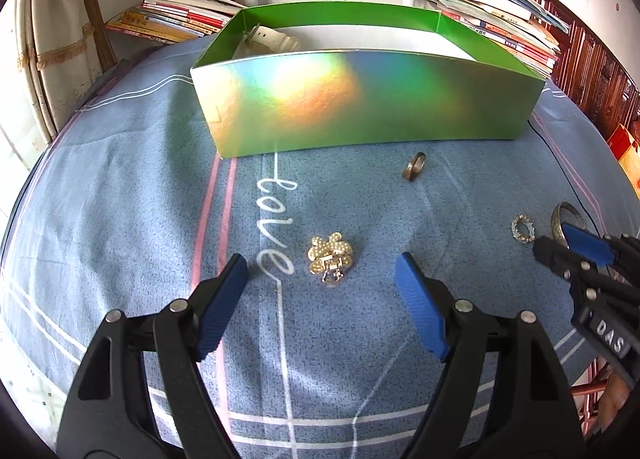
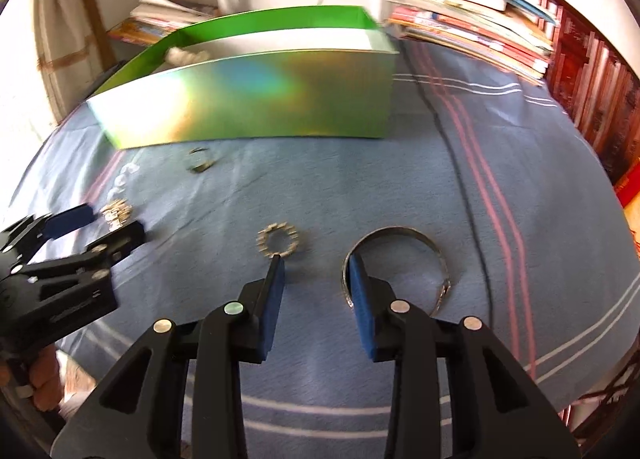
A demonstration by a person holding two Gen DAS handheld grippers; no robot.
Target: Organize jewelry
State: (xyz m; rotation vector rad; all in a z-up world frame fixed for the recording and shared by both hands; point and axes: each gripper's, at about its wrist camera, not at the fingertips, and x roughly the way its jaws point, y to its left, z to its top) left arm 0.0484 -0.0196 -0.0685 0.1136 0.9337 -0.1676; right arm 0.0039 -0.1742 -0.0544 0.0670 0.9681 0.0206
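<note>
A shiny green box stands on the blue cloth, with a white watch inside at its left. A gold flower brooch lies between the fingers of my open left gripper. A plain ring lies nearer the box. A small jewelled ring and a silver bangle lie in front of my open, empty right gripper; its right finger sits at the bangle's left rim. The box, brooch and plain ring also show in the right wrist view.
Stacks of books lie behind the box at left, and more books at right. A thin black cable runs over the cloth right of the bangle. Dark wooden furniture stands at far right.
</note>
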